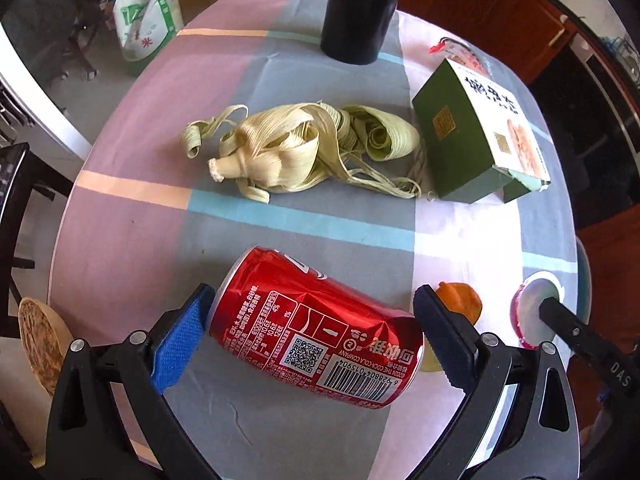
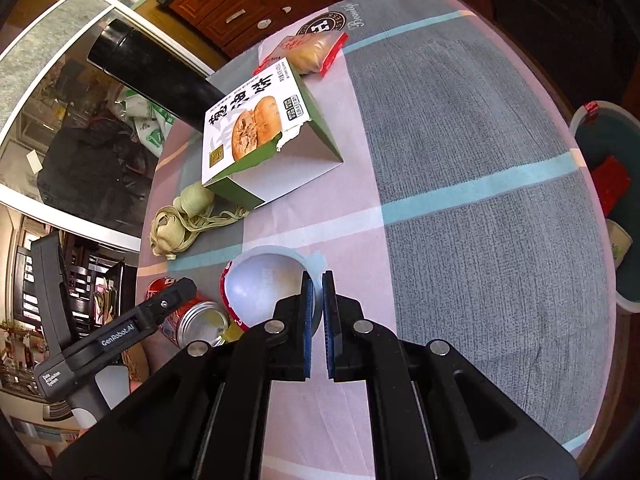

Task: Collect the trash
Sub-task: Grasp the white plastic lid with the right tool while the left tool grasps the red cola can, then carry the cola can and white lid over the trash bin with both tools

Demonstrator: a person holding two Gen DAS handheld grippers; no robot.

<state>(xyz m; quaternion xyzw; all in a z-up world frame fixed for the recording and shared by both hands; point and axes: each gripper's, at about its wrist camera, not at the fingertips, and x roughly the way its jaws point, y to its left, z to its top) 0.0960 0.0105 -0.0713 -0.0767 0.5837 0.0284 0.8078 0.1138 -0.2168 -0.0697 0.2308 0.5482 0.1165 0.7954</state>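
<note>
My left gripper (image 1: 310,328) grips the dented red can (image 1: 316,328) end to end, its long axis running from 10 to 4 o'clock across the pads. My right gripper (image 2: 319,320) pinches the white cup's (image 2: 268,284) rim. The bin (image 2: 600,128) sits at 2 o'clock, nearer my right.

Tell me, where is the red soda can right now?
The red soda can lies on its side between the left hand-held gripper fingers, low in the left wrist view, just in front of the corn husks.
</note>
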